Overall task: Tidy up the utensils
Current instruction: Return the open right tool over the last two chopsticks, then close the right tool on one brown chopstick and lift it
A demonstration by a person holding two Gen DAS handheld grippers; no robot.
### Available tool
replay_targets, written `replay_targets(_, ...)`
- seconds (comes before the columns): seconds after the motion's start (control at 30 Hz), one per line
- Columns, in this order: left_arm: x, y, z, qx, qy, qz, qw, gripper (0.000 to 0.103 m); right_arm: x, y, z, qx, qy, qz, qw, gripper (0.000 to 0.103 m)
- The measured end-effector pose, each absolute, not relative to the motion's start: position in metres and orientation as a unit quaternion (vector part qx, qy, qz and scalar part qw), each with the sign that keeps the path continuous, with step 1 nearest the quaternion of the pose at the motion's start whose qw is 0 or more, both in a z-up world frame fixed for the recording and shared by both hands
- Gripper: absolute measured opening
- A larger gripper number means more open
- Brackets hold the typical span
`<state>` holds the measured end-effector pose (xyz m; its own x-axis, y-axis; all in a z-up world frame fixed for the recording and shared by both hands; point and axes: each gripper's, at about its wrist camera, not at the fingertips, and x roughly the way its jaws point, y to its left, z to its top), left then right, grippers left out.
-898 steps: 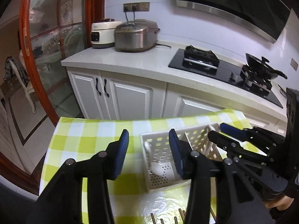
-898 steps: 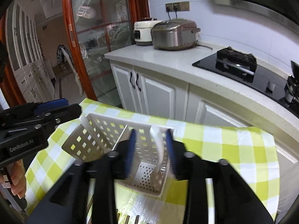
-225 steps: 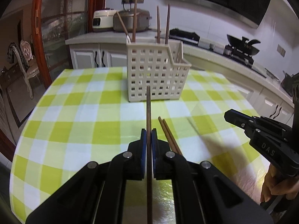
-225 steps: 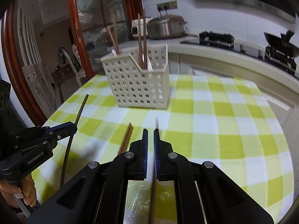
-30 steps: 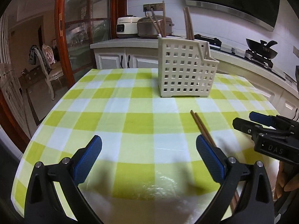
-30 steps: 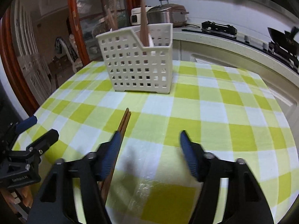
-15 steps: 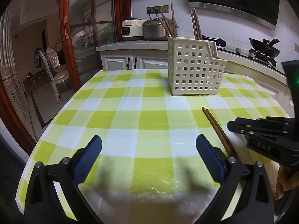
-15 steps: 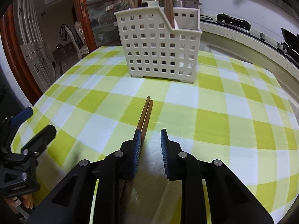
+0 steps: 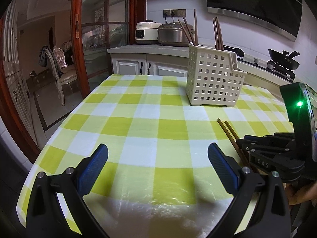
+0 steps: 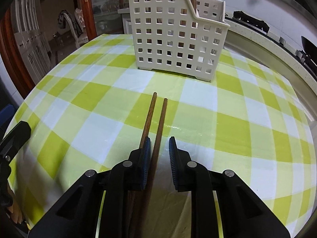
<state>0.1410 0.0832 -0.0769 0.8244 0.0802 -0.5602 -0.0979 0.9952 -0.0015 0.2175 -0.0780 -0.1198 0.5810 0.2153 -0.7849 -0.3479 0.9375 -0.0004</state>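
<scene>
Two brown wooden chopsticks lie side by side on the green-and-white checked tablecloth, pointing at a white perforated basket that holds several upright chopsticks. My right gripper is low over their near ends with its jaws closing. The right chopstick runs between the pads, close to the left pad, with a gap to the right pad. The left chopstick passes outside and under the left finger. My left gripper hovers wide open over bare cloth, holding nothing, with the chopsticks and right gripper to its right.
The basket stands at the table's far right side. Behind it runs a kitchen counter with two rice cookers and a stove with a wok. A glass door and a chair are at the left. The table edge curves close on the left.
The right gripper's jaws have narrowed from wide to a small gap, and it has sunk and moved forward over the chopsticks' near ends. The left gripper stays wide open.
</scene>
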Motion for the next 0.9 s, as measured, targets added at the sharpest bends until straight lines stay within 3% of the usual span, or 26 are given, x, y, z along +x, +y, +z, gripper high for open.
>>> replay_targets(0.1,0.142,0.084,-0.078,-0.016,0.295,0.047,0.954,0.098,0.221,-0.076,-0.119,-0.084,0.433,0.158,0.883,0.019)
replay_targets(0.23,0.142,0.081,-0.079,-0.014,0.301,0.045,0.952,0.098,0.219,-0.073,-0.119,-0.09,0.435,0.165,0.881,0.008)
replay_targets(0.9,0.192,0.011,-0.083,-0.015,0.363,-0.009,0.932,0.097,0.212,-0.167,-0.103,-0.009,0.4,0.14,0.906,0.007)
